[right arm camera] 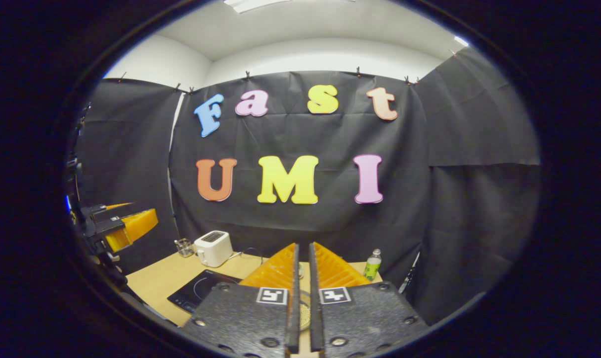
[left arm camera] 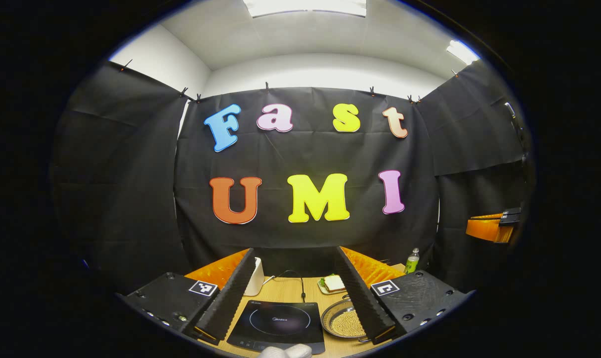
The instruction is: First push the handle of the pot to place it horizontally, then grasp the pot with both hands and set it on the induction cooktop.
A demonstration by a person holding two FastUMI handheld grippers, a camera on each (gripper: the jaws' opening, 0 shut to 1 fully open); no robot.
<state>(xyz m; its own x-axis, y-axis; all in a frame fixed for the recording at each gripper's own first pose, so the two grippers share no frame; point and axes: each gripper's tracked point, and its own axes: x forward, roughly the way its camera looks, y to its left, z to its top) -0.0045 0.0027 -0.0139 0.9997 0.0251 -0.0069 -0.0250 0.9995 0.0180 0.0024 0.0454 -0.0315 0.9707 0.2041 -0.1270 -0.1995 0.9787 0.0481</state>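
Wooden tabletop inside a black-draped booth, both grippers held high above it.

From the left: a white toaster sits at the back, out of the way, and the induction cooktop lies flat with bare table in front of it, ready to receive the pot, which rests just to its right, seemingly a shallow metal pan. Its handle is hard to make out. Behind it lies a plate with a sandwich, and a green bottle stands farthest right. The left gripper hovers spread wide, framing cooktop and pot; the right gripper has its fingers nearly together, gripping nothing, probably set for the handle push.
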